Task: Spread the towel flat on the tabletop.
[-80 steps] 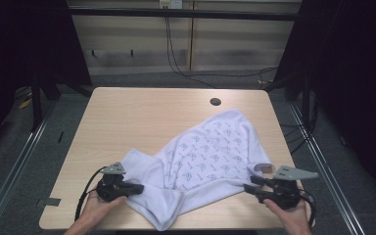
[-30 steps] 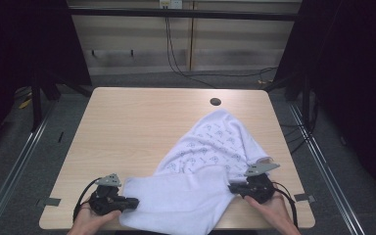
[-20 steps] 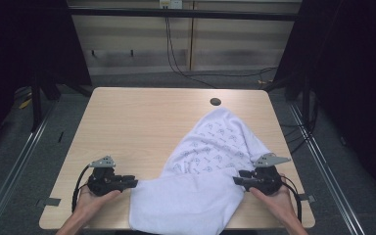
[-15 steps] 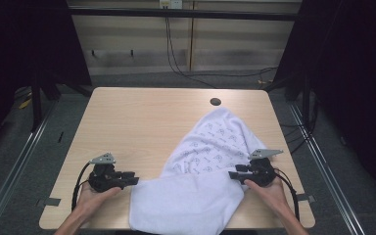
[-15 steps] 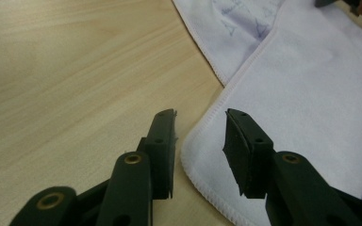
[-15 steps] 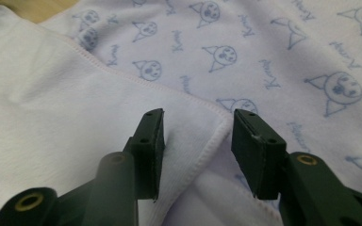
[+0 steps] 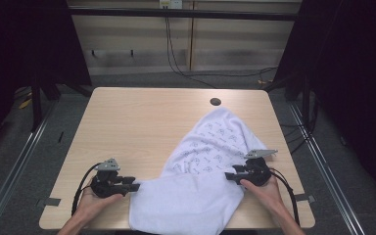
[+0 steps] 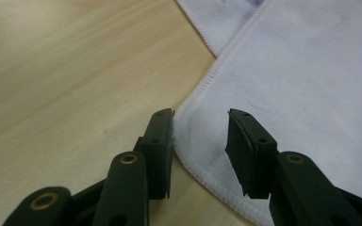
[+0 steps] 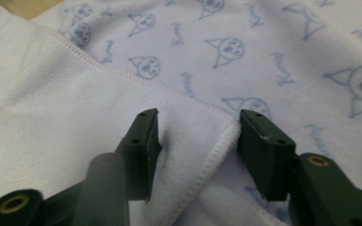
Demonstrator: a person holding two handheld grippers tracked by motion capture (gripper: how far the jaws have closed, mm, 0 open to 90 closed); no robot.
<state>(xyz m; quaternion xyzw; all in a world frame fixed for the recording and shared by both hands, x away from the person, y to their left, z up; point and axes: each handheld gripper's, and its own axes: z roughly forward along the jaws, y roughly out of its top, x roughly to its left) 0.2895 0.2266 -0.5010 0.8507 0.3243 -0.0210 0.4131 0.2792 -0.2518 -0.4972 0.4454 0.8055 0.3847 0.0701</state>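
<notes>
A white towel (image 7: pixel 200 181) with a blue print lies on the right half of the wooden table (image 7: pixel 137 127). Its plain side is folded over toward the front edge. My left gripper (image 7: pixel 133 186) rests at the fold's left corner. In the left gripper view the left gripper (image 8: pixel 200 127) is open, its jaws have just been opening, and the hemmed corner of the towel (image 8: pixel 287 84) lies loose between them. My right gripper (image 7: pixel 228 176) sits at the fold's right corner. The right gripper (image 9: pixel 198 129) is open too, jaws just opened, astride the stitched corner of the towel (image 9: pixel 193 122) without pressing it.
A round dark cable hole (image 7: pixel 215 102) sits near the table's far edge. Bare wood stretches over the left and far parts of the table. Dark frame posts and cables stand behind and beside the table. The towel's folded edge hangs at the front edge.
Both grippers drew the towel's near edge over toward the front, making a plain folded panel, then let go of its corners and opened. The hands shifted slightly outward.
</notes>
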